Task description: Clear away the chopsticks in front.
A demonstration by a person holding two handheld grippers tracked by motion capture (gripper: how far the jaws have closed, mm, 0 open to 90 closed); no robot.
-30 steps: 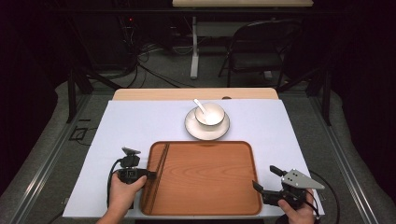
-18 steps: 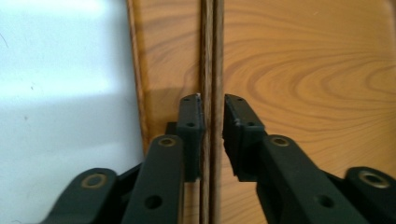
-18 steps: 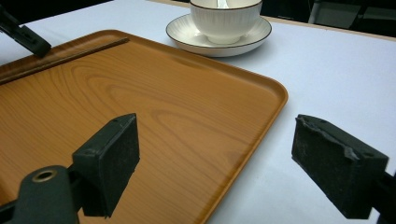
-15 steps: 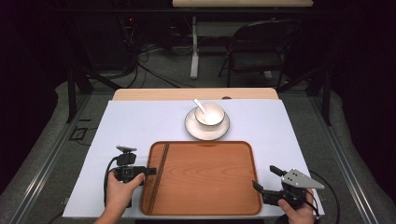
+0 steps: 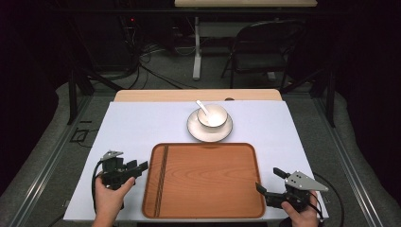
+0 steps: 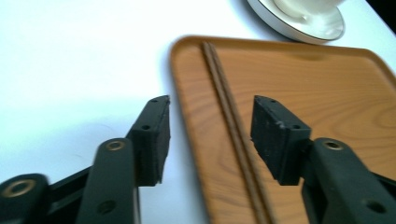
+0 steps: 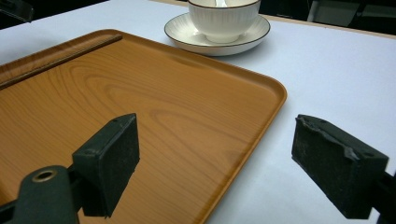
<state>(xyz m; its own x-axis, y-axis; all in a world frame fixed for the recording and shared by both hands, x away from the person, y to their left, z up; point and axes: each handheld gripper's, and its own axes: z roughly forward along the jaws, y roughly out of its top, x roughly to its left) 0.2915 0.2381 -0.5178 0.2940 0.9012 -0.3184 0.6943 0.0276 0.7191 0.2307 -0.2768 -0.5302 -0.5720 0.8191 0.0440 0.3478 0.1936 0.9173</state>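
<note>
A wooden tray (image 5: 213, 182) lies at the near middle of the white table. A pair of dark chopsticks (image 5: 161, 175) rests along the tray's left side. My left gripper (image 5: 141, 169) hovers just left of the tray's rim. Its jaws have just been opening and now stand open, with nothing pressed between them. In the left gripper view (image 6: 210, 107) the chopsticks (image 6: 229, 107) lie on the tray (image 6: 317, 84) below the gap between the jaws. My right gripper (image 5: 267, 179) is open at the tray's near right corner, straddling the rim (image 7: 275, 93) without touching it.
Beyond the tray, a white bowl (image 5: 212, 116) with a white spoon (image 5: 203, 106) in it stands on a saucer (image 5: 196, 128). White table surface lies to either side of the tray. A folding chair (image 5: 265, 47) and a desk leg (image 5: 196, 52) stand behind the table.
My left gripper has drawn back to the left from the tray's edge and its jaws have opened. The chopsticks stay on the tray. My right gripper has not moved.
</note>
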